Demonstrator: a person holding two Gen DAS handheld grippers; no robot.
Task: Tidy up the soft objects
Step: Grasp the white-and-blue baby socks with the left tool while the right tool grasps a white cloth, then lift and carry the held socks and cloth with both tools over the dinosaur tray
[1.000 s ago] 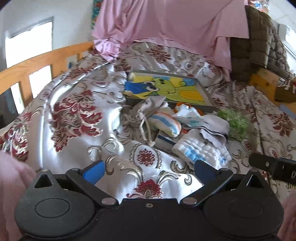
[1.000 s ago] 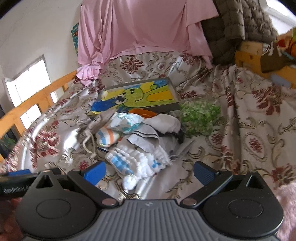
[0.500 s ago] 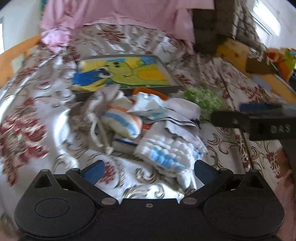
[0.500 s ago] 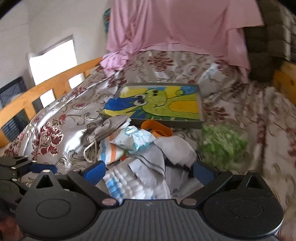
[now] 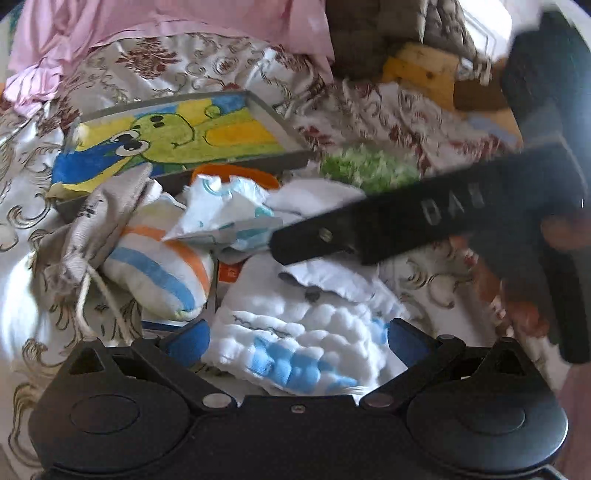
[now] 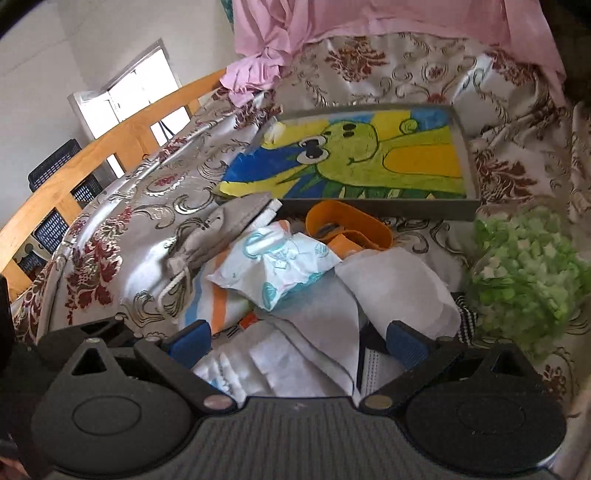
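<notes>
A pile of soft things lies on the floral bedspread (image 5: 33, 280). It holds a white and blue bubbly cloth (image 5: 295, 343), a striped white pouch (image 5: 162, 273), a grey drawstring bag (image 5: 96, 229), a printed white packet (image 6: 273, 266) and white fabric pieces (image 6: 399, 288). My left gripper (image 5: 295, 339) is open, its blue pads either side of the bubbly cloth. My right gripper (image 6: 295, 339) is open, low over the white fabric; its black body (image 5: 424, 218) crosses the left wrist view.
A grey tray (image 6: 469, 155) with a green cartoon picture lies behind the pile. An orange band (image 6: 347, 225) sits at its front edge. A bag of green bits (image 6: 528, 266) lies to the right. A wooden bed rail (image 6: 110, 147) runs along the left. Pink sheet (image 6: 369, 18) hangs behind.
Both grippers have moved forward and down onto the pile. The left gripper has swung right over the bubbly cloth; the right gripper now reaches across the left wrist view.
</notes>
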